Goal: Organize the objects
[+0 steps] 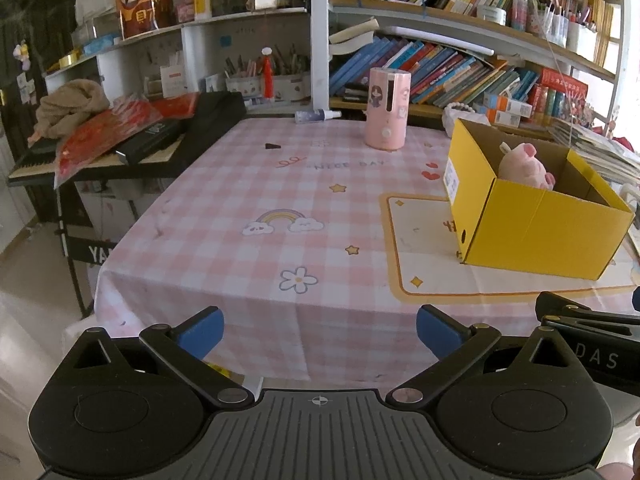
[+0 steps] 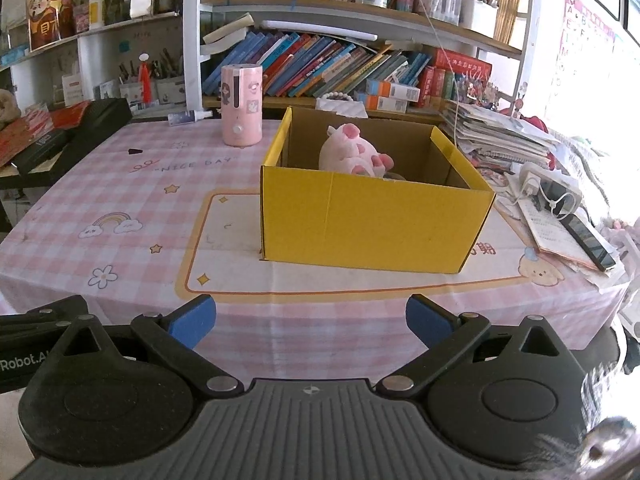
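Note:
A yellow cardboard box (image 1: pixel 532 224) (image 2: pixel 372 220) stands open on the pink checked tablecloth (image 1: pixel 280 208) (image 2: pixel 132 200). A pink plush pig (image 1: pixel 524 166) (image 2: pixel 352 154) lies inside it. My left gripper (image 1: pixel 320 334) is open and empty, held off the table's front edge, left of the box. My right gripper (image 2: pixel 311 322) is open and empty, off the front edge, facing the box. The right gripper's body shows at the right edge of the left wrist view (image 1: pixel 592 332).
A pink cylindrical humidifier (image 1: pixel 386 108) (image 2: pixel 241 105) and a small spray bottle (image 1: pixel 316 115) (image 2: pixel 188 117) stand at the table's back. A keyboard (image 1: pixel 132 140) with red packets sits left. Stacked papers, a phone (image 2: pixel 592 240) and a charger lie right. Bookshelves (image 2: pixel 340 60) rise behind.

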### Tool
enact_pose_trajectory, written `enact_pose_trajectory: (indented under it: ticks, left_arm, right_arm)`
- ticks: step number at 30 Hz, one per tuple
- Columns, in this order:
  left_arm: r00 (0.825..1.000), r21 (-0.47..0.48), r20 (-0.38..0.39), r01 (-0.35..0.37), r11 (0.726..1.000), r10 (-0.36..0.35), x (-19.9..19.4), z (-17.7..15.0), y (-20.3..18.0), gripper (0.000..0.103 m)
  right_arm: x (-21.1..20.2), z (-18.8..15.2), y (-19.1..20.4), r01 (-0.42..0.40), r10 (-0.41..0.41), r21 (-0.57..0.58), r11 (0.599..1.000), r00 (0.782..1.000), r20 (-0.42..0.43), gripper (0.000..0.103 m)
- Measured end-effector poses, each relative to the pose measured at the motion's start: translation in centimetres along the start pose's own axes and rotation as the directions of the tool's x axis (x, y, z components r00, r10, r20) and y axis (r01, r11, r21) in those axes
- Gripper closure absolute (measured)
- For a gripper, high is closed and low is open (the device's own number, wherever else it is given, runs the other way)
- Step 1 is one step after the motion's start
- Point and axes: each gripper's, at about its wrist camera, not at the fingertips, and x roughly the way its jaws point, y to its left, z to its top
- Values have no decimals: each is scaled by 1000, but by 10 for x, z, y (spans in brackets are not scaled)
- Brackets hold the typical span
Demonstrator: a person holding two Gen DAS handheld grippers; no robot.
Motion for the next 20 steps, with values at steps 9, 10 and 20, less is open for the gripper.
enact_pose_trajectory:
  ticks: [9,10,20]
  left_arm:
    - [1000,3,-15,-8,1000,8,0,-1,-1,0]
    - [1000,5,-15,-8,1000,8,0,-1,-1,0]
    - [1000,17,-20,-1,1000,1,3,1,-3,0]
  right_arm:
    - [-1,0,-2,7,-7,-1,1000,1000,-5,2]
    - [-1,0,-2,6,-6,-1,1000,1000,-5,2]
    - [2,-1,-4,11,-11,0,1000,1000,-15,2]
